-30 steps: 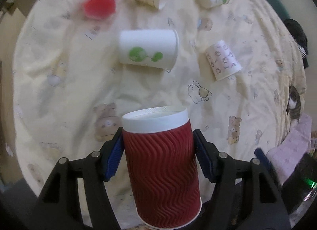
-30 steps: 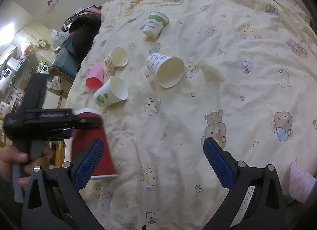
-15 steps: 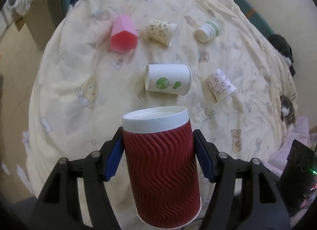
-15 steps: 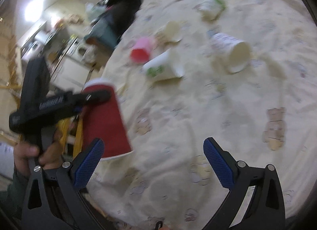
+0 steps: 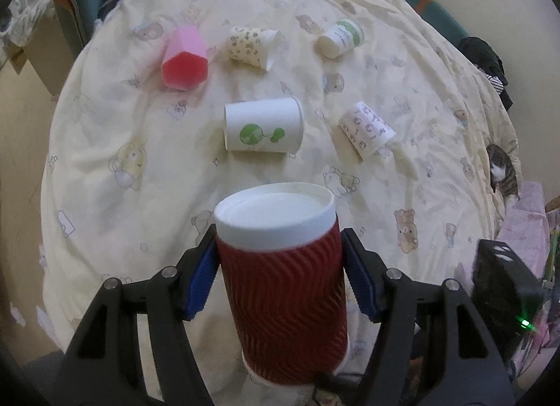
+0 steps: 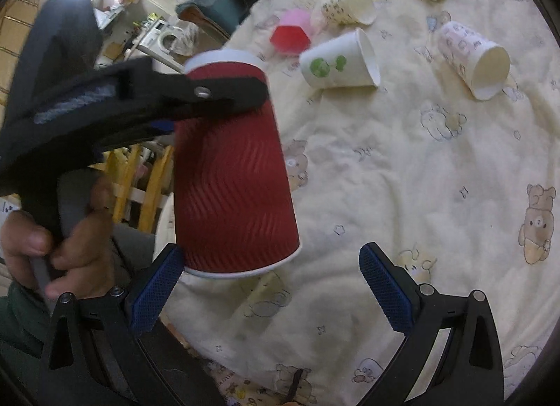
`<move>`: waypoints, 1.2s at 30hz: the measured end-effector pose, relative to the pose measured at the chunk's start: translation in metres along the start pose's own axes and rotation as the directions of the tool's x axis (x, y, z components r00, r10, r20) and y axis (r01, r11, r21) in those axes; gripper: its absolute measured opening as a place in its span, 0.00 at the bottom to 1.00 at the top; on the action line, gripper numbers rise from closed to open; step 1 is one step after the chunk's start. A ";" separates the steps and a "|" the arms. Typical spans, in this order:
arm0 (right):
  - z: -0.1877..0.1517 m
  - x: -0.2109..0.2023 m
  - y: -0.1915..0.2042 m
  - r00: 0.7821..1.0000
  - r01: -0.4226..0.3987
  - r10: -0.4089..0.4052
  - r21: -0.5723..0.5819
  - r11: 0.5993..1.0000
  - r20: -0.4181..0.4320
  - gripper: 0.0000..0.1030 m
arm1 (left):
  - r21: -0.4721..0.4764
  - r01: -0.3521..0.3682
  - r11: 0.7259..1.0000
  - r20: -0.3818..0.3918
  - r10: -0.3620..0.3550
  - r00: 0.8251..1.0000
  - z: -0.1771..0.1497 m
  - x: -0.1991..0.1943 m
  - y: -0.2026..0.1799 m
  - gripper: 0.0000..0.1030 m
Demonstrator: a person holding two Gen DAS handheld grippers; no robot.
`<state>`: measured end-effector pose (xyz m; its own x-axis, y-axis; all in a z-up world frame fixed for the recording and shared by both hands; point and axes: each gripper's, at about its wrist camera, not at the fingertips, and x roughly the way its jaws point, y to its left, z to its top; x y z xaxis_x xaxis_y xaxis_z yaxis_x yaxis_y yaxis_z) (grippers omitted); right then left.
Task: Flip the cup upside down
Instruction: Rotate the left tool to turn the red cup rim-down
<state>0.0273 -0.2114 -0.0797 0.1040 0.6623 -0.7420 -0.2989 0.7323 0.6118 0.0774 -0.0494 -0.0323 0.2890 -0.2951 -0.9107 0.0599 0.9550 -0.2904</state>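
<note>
Red cup [image 5: 283, 287] lifted higher off bedspread [image 5: 140, 126], clamped in left claw [image 5: 280, 280]; right claw [image 6: 271, 283] apart; no legible writing.

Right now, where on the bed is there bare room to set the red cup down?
Bare sheet lies between the red cup and the green-print cup, and left of both toward the bed edge. It is crowded farther back: pink cup, patterned cup, green-banded cup, and the purple-print cup at right.

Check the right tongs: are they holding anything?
No, the right tongs are open with only bedding between them; the left tongs hold the red cup.
</note>
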 end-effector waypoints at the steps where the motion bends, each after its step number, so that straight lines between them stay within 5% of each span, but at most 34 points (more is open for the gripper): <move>1: -0.001 0.002 -0.001 1.000 0.006 -0.006 0.006 1.000 -0.006 0.99 | 0.002 0.001 1.000 -0.006 -0.001 1.000 0.000 -0.001 -0.001 0.61; 15: 0.006 -0.005 -0.042 0.981 0.189 -0.193 0.134 0.973 0.017 0.99 | 0.083 -0.025 0.996 -0.024 0.027 0.999 -0.003 -0.019 -0.024 0.60; 19: 0.004 -0.024 -0.047 0.982 0.156 -0.171 0.168 0.973 0.082 0.99 | 0.077 -0.132 0.988 0.040 0.130 0.991 0.006 -0.016 -0.027 0.60; 23: -0.001 -0.060 -0.055 0.953 0.187 -0.229 0.213 0.959 0.198 0.99 | 0.059 -0.171 0.983 0.093 0.166 0.982 0.017 -0.006 -0.033 0.60; 27: -0.011 -0.092 -0.076 0.930 0.149 -0.237 0.302 0.941 0.281 0.99 | 0.102 -0.280 0.955 0.157 0.262 0.952 0.021 0.012 -0.050 0.60; 36: -0.022 -0.108 -0.092 0.925 0.102 -0.221 0.360 0.927 0.308 0.99 | 0.110 -0.359 0.927 0.150 0.342 0.928 0.026 0.054 -0.062 0.60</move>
<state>0.0229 -0.3542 -0.0615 0.4544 0.4997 -0.7375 0.0754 0.8033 0.5907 0.1144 -0.1235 -0.0556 0.4320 0.0570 -0.9001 0.0571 0.9943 0.0903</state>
